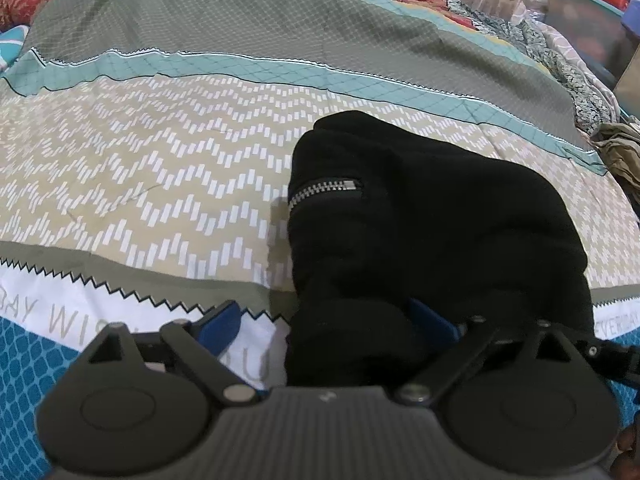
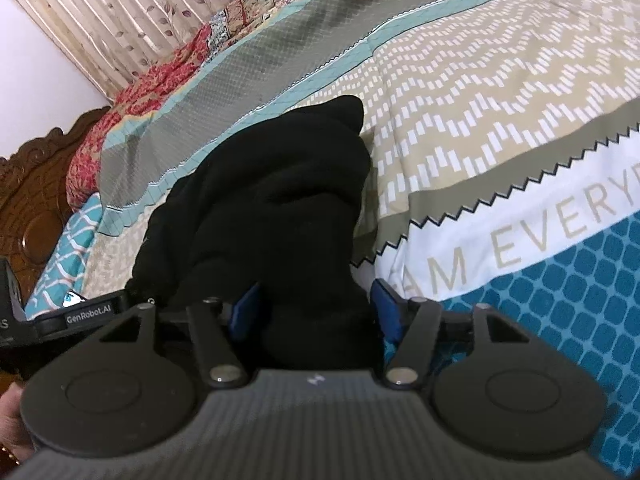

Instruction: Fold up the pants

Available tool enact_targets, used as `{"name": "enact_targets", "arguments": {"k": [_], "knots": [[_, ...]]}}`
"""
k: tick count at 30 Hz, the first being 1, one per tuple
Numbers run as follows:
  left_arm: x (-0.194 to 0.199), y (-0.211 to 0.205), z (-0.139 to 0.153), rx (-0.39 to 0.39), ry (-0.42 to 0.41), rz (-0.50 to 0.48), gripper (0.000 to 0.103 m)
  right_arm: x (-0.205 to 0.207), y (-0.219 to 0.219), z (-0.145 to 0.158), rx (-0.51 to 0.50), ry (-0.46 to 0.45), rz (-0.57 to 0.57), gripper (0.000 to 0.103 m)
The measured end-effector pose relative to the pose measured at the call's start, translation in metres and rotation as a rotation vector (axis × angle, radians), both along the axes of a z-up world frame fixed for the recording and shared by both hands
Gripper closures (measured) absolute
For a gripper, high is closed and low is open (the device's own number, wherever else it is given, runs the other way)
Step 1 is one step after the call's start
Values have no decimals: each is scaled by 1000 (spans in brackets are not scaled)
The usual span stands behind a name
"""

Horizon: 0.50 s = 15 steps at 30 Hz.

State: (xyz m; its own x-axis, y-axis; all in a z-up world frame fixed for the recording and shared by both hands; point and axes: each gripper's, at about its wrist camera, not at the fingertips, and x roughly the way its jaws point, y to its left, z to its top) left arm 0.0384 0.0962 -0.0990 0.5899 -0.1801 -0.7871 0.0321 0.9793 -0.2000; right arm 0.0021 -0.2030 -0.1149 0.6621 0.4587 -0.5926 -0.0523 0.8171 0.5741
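Note:
The black pants (image 1: pixel 432 224) lie bunched on the patterned bedspread (image 1: pixel 160 168), a silver zipper (image 1: pixel 324 192) showing on their left side. My left gripper (image 1: pixel 328 324) stands wide open, its blue pads (image 1: pixel 220 328) on either side of the near end of the fabric. In the right wrist view the same black pants (image 2: pixel 272 200) rise in a heap before my right gripper (image 2: pixel 316 312). Its blue pads (image 2: pixel 386 312) are spread with a thick fold of fabric between them. Whether they press the fabric is not clear.
The bedspread (image 2: pixel 500 120) has beige zigzag, teal and white bands. A carved wooden headboard (image 2: pixel 28 184) and a curtain (image 2: pixel 132 12) stand at the left in the right wrist view. An olive garment (image 1: pixel 620 148) and clutter lie at the bed's right edge.

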Motion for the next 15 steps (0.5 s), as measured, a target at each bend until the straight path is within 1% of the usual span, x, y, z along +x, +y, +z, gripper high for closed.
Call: {"name": "enact_targets", "arguments": {"k": [3,5,7,12,15], "knots": [[1,1,-2,-2,4,6,2,-1,-1,-2,17,-9,-1,36],[2,4,-4,-12,11,11,0,-1,-2,-3,45,-12,-3,32],[3,6,-6,-32,21,13,0,-1,-3,-4,72,-15,1,26],[5,11,-8,-70,32,7,0,-3,4,-1,55,-43,41,14],[5,12,-8,-79,26,4,0,-4,7,0,34,-54,52,12]]}}
